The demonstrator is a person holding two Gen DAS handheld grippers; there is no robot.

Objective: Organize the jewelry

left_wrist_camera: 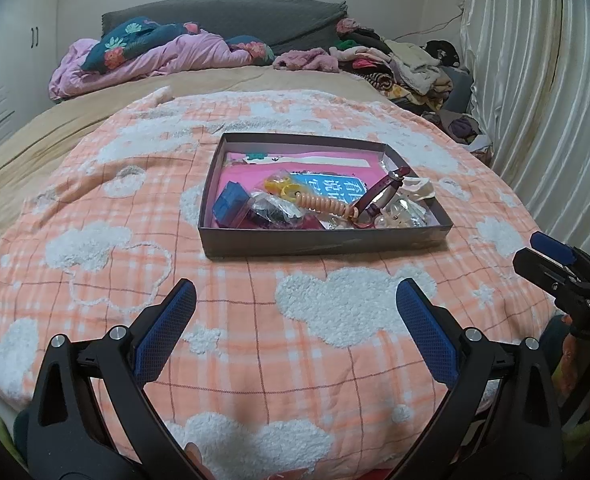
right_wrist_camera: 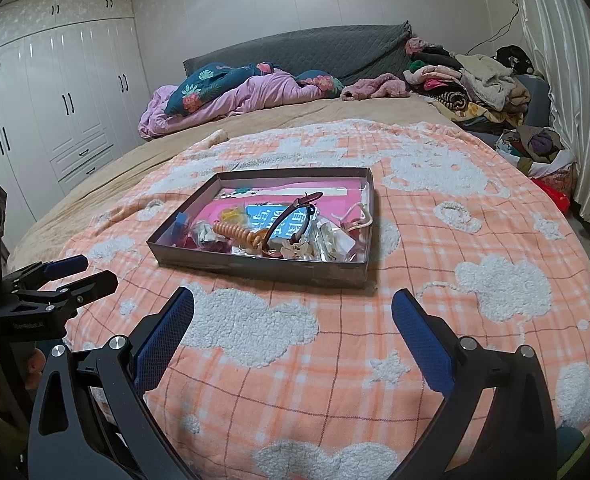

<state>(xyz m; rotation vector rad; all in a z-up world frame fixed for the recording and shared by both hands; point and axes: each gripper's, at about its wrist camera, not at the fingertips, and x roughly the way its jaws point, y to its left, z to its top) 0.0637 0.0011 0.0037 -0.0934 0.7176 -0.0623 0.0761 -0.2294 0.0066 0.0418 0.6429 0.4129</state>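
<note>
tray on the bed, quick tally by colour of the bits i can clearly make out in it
Blue: 2, a box and a printed card
Orange: 1, a coiled cord
Yellow: 1, a ring-shaped piece
Dark red: 1, a watch strap
Total: 5 in the tray; the clear wrapped pieces at its right end are too jumbled to count.

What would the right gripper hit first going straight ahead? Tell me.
Likely the near wall of the shallow grey box. The right gripper, open and empty, points at it across bare orange blanket; if it travels higher, it would clear the wall.
</note>
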